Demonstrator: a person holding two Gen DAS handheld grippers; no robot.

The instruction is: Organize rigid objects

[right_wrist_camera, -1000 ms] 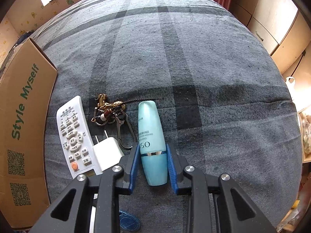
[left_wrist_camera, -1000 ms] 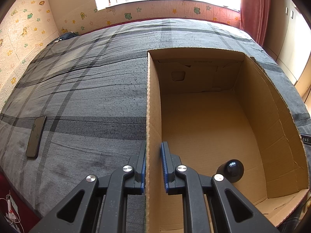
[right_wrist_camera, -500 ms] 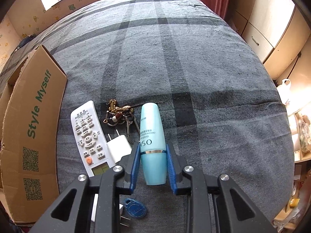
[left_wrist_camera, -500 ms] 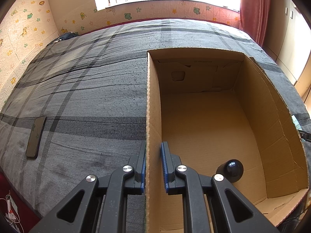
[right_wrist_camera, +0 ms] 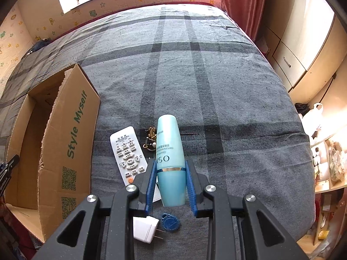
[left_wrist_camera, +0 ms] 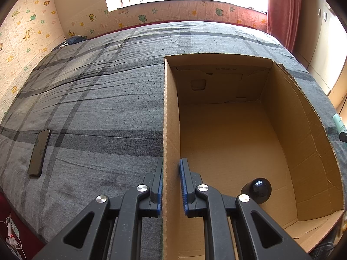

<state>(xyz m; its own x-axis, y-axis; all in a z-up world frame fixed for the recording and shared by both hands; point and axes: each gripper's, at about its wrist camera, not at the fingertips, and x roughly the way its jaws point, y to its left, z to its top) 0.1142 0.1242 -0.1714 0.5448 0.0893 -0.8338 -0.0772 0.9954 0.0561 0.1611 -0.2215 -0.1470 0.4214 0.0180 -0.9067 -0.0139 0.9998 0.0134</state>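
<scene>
While my right gripper (right_wrist_camera: 171, 186) has its fingers clamped on the turquoise lotion bottle (right_wrist_camera: 170, 151), held clear above the grey plaid bedspread (right_wrist_camera: 227, 108), I judge the sorting barely begun. My left gripper (left_wrist_camera: 171, 186) has its fingers pinched narrow on the near left wall of the cardboard box (left_wrist_camera: 170, 130), steadying it.

Only one thing lies inside the box: a dark round-capped bottle (left_wrist_camera: 257, 189) at about 4 o'clock on its floor. Left out on the bedspread are the white remote control (right_wrist_camera: 128, 153) at 9 o'clock from the lotion bottle, the brass keychain (right_wrist_camera: 150, 138) just behind it, the white plug adapter (right_wrist_camera: 145, 228) and the blue key fob (right_wrist_camera: 170, 223) at 6 o'clock under my fingers.

From the left wrist I see the box floor and a black phone (left_wrist_camera: 39, 151) far out at 9 o'clock on the bedspread, neither of which the right wrist shows. From the right wrist I see the loose pile and the box's printed outer side, at 9 o'clock; the left wrist catches only the lotion bottle's tip at 3 o'clock
</scene>
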